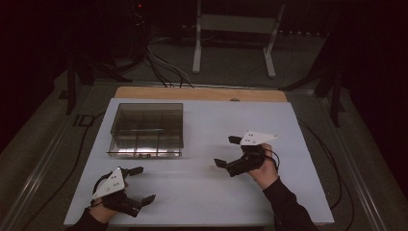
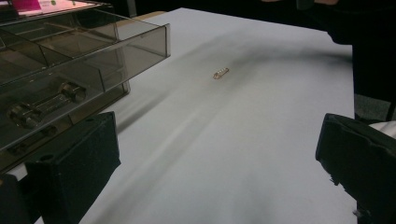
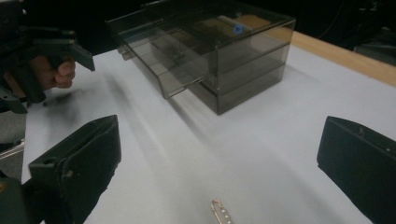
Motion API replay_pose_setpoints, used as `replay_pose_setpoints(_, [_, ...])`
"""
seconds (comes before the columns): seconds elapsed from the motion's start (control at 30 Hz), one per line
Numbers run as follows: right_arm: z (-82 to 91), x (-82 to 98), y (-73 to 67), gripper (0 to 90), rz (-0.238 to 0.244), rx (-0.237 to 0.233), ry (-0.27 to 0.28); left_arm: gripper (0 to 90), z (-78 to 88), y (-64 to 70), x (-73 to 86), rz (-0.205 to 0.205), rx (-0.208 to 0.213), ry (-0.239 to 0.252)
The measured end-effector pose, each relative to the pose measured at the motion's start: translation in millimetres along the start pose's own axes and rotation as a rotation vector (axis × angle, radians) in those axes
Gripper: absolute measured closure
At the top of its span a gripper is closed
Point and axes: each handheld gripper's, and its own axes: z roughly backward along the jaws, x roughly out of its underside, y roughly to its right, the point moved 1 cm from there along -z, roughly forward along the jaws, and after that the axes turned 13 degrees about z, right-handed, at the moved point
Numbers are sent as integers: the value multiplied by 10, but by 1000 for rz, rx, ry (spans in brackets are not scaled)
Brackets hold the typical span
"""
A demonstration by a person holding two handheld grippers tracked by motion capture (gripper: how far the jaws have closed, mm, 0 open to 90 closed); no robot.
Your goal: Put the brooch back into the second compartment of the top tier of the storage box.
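A small copper-coloured safety pin (image 2: 221, 73) lies on the white table top (image 1: 202, 192). In the right gripper view the safety pin (image 3: 219, 211) sits just in front of and between my jaws. My right gripper (image 1: 225, 151) is open over it with nothing held. A smoky clear drawer box (image 1: 146, 130) stands at the back left, its upper drawer (image 3: 187, 70) pulled partly out. Near the front left edge my left gripper (image 1: 146, 183) is open and empty, aimed across the table toward the pin.
The drawer box (image 2: 70, 56) has dividers, and small metal pieces (image 2: 42, 105) lie in a lower drawer. A wooden strip (image 1: 202, 93) borders the table's far edge. Cables and a white stand (image 1: 231, 29) are on the floor beyond.
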Motion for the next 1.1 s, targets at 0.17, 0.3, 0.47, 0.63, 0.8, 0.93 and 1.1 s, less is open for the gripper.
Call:
replay_pose_setpoints(0.17, [-152, 73, -29, 0, 11, -21, -22, 6, -4, 1, -1, -1, 2, -1])
replay_pose_setpoints(0.3, [-247, 134, -32, 0, 18, -42, -55, 6, -5, 4, 1, -3, 3, -3])
replay_pose_setpoints(0.47, [-333, 242, -31, 0, 26, -51, -82, 6, -4, 1, 2, -3, 3, -4])
replay_pose_setpoints(0.63, [-408, 340, -17, 0, -7, -65, -151, 6, -3, 0, 1, -2, 2, -3])
replay_pose_setpoints(0.8, [-484, 404, -28, 66, -17, -45, -199, 6, -3, -2, 2, -1, 2, -4])
replay_pose_setpoints(0.93, [-512, 453, -10, 187, -30, -40, -221, 6, -2, -5, 1, 0, 1, -3])
replay_pose_setpoints(1.1, [-557, 530, 16, 414, -20, -61, -276, 6, -1, -8, 2, 2, 2, -1])
